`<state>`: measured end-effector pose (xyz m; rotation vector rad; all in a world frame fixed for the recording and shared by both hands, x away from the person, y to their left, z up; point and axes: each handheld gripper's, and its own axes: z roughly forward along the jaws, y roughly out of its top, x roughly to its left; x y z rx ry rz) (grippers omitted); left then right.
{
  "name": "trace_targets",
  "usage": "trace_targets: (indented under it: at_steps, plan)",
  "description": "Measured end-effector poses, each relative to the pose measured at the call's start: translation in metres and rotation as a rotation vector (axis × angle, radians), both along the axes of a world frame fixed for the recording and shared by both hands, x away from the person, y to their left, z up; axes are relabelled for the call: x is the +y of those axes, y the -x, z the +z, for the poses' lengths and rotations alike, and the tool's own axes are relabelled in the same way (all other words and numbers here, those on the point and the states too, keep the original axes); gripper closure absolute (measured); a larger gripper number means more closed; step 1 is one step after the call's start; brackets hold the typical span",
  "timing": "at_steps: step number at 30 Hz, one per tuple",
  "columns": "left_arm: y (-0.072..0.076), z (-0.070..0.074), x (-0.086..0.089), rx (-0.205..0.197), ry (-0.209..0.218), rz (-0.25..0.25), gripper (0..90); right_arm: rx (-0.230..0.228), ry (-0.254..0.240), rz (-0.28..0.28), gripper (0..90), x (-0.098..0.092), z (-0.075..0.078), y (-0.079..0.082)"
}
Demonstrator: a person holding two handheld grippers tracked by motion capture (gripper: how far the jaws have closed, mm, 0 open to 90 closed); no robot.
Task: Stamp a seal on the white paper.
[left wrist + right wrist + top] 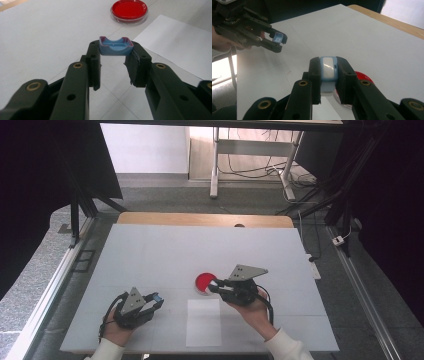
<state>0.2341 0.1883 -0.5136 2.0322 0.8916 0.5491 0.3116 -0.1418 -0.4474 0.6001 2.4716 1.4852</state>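
A round dish with red contents (204,282) (129,10) (363,76) sits on the white table near its middle. My left gripper (157,300) (115,53) (277,42) is at the front left, shut on a small blue cap-like piece (115,46) (278,38) held across its tips. My right gripper (214,286) (328,72) hovers just right of the dish, shut on a light blue piece with a white face (328,68). This piece stands upright between the jaws, partly over the dish's edge.
A white paper sheet (204,322) (180,45) lies flat at the front middle, between my two hands. The table's wooden far edge (205,219) runs along the back. Metal frame legs and cables (260,167) stand on the floor beyond.
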Motion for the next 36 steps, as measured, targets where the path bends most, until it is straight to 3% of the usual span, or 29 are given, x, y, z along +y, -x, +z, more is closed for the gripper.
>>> trace_targets:
  at_steps: [22, 33, 36]
  plan:
    - [0.000, -0.001, 0.000, 0.002, 0.005, -0.001, 65.9, 0.005, 0.024, 0.047, 75.0, 0.003, -0.004, 0.017]
    - [0.000, -0.001, -0.001, 0.002, 0.003, -0.003, 65.9, 0.030, 0.023, 0.057, 74.9, -0.002, -0.013, 0.028]
    - [-0.001, -0.001, -0.001, 0.003, 0.002, -0.002, 65.9, 0.034, 0.042, 0.067, 74.9, -0.002, -0.016, 0.031]
